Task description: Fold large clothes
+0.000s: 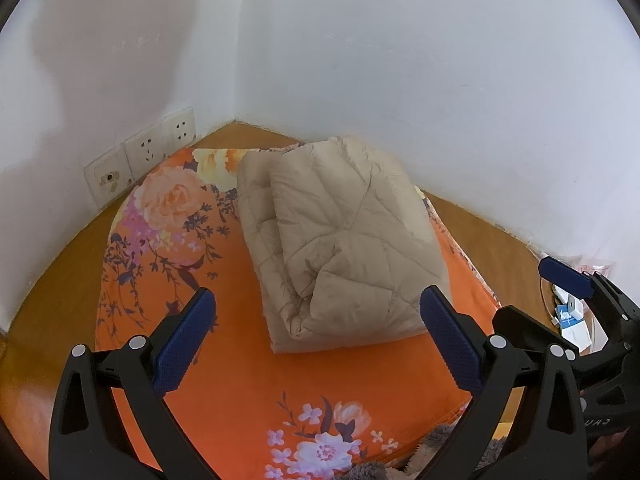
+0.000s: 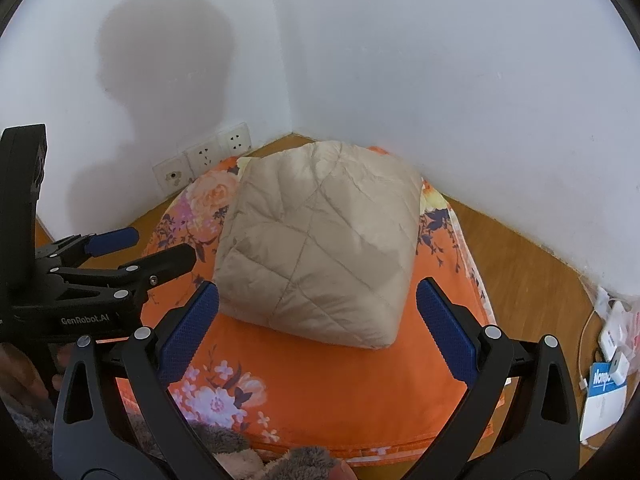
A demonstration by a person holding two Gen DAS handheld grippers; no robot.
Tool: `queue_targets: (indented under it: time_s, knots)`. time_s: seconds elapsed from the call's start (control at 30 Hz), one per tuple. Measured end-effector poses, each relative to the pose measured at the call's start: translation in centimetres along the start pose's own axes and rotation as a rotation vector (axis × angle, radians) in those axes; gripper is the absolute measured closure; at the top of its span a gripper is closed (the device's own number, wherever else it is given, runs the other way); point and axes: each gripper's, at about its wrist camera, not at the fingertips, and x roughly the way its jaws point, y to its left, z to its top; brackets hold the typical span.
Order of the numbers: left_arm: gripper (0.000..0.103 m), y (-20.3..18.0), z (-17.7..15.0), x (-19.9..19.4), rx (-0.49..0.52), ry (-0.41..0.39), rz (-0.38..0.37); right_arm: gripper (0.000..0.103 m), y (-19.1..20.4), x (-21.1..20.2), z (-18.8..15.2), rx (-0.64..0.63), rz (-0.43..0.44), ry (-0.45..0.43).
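Lying folded ahead of both gaping tools [image 1: 318, 344] [image 2: 318, 336], beige quilted coat [image 1: 340, 232].

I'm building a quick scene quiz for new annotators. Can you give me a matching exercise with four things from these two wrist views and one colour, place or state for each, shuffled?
Things:
1. quilted jacket
2. floral cloth
3. wall sockets
4. left gripper

Descriptions:
A. low on the white wall, left of the corner
B. jaws open, holding nothing
C. beige, folded into a compact bundle
D. orange, spread flat under the bundle

Pairs: 1-C, 2-D, 3-A, 4-B
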Motion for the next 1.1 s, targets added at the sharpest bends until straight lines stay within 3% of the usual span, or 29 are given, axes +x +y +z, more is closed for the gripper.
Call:
queue_targets:
  time_s: [1.1]
  knots:
    - [0.006,-0.22,0.16,-0.1,0.034,-0.001,0.005,0.004,-0.17,0.57,0.18,0.02,0.011,0.006]
